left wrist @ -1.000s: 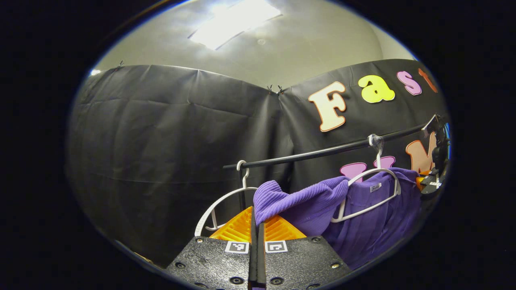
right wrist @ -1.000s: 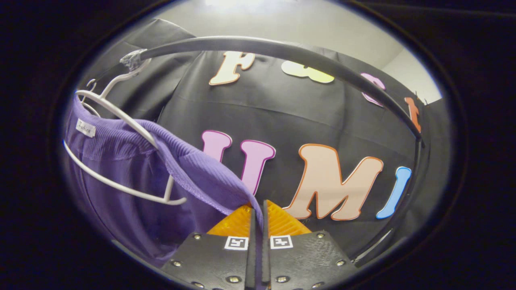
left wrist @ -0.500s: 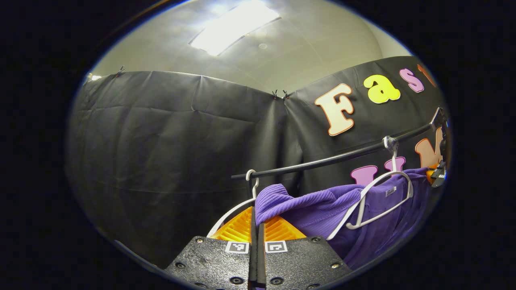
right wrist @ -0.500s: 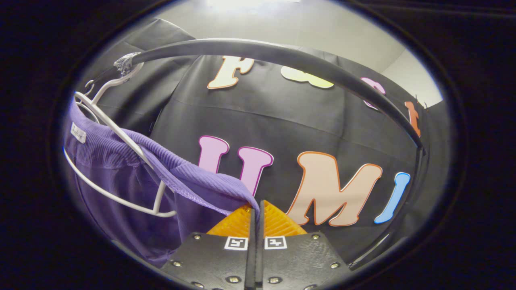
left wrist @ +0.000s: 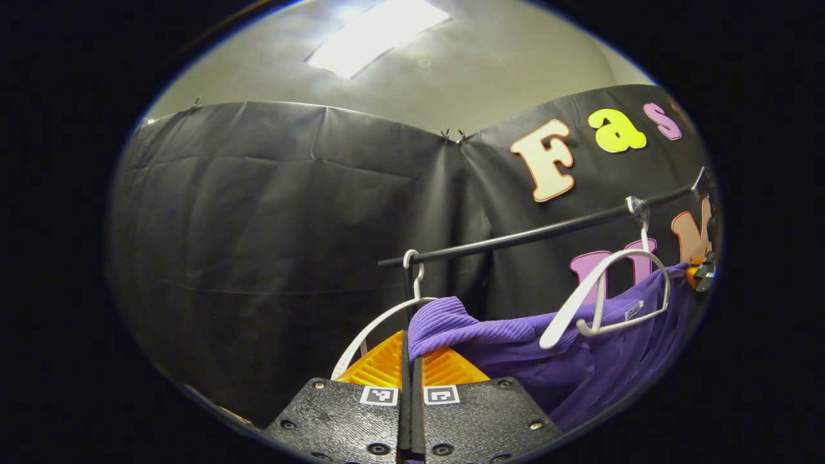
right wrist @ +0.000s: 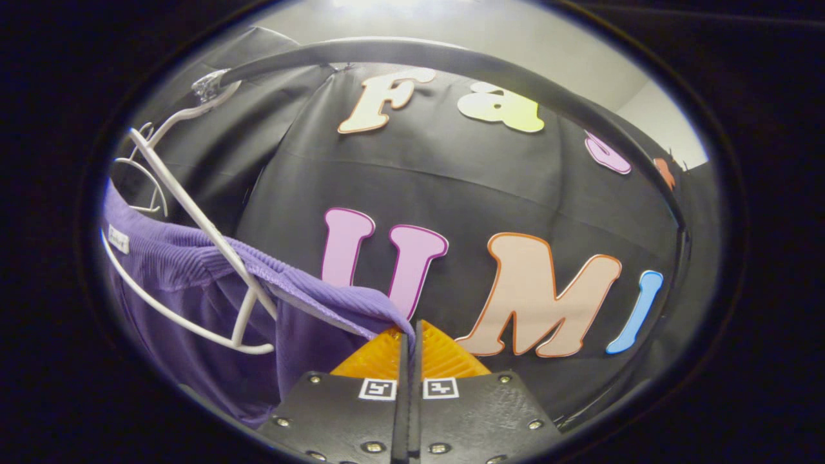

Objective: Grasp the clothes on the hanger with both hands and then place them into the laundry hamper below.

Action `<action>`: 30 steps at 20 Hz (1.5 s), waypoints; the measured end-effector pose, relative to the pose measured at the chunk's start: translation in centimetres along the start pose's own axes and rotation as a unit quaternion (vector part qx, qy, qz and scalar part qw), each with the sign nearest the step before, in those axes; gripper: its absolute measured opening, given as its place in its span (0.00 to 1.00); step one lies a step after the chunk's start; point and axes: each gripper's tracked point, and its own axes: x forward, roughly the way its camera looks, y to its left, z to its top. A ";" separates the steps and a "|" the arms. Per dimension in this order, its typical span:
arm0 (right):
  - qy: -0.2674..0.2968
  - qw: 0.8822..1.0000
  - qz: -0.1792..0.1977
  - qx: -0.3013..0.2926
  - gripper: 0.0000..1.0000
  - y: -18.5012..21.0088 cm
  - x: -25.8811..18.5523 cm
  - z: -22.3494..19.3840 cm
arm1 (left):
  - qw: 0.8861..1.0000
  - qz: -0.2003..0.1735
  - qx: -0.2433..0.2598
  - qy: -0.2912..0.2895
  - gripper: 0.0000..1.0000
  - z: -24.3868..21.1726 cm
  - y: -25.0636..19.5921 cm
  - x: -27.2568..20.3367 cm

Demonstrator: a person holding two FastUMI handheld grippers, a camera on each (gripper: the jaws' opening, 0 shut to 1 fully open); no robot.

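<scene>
Though pinched, ribbed purple garment point(left wrist: 515, 348)

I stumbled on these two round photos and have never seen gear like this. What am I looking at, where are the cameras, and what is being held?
A person holds a two-finger gripper in each hand; a fisheye camera rides on each one, looking forward along its fingers. In the left gripper view, the left gripper is closed on one end of a purple garment. In the right gripper view, the right gripper pinches the garment's other end. The garment drapes over a white hanger hooked on a black rail. A second white hanger hangs bare beside it. The far-off right gripper shows at the left gripper view's right edge.
</scene>
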 end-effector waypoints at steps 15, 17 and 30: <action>0.057 0.998 0.004 0.003 0.01 0.3 -1.4 -5.7 | 0.999 -0.036 -0.010 0.040 0.00 -3.6 -1.5 -1.7; 0.064 0.998 0.010 0.001 0.01 0.8 -1.9 -6.4 | 0.998 -0.039 -0.009 0.045 0.00 -3.9 -1.6 -1.9; 0.066 0.995 0.067 -0.022 0.00 6.7 -6.3 -8.4 | 0.995 -0.072 0.003 0.066 0.00 -7.5 -3.8 -2.2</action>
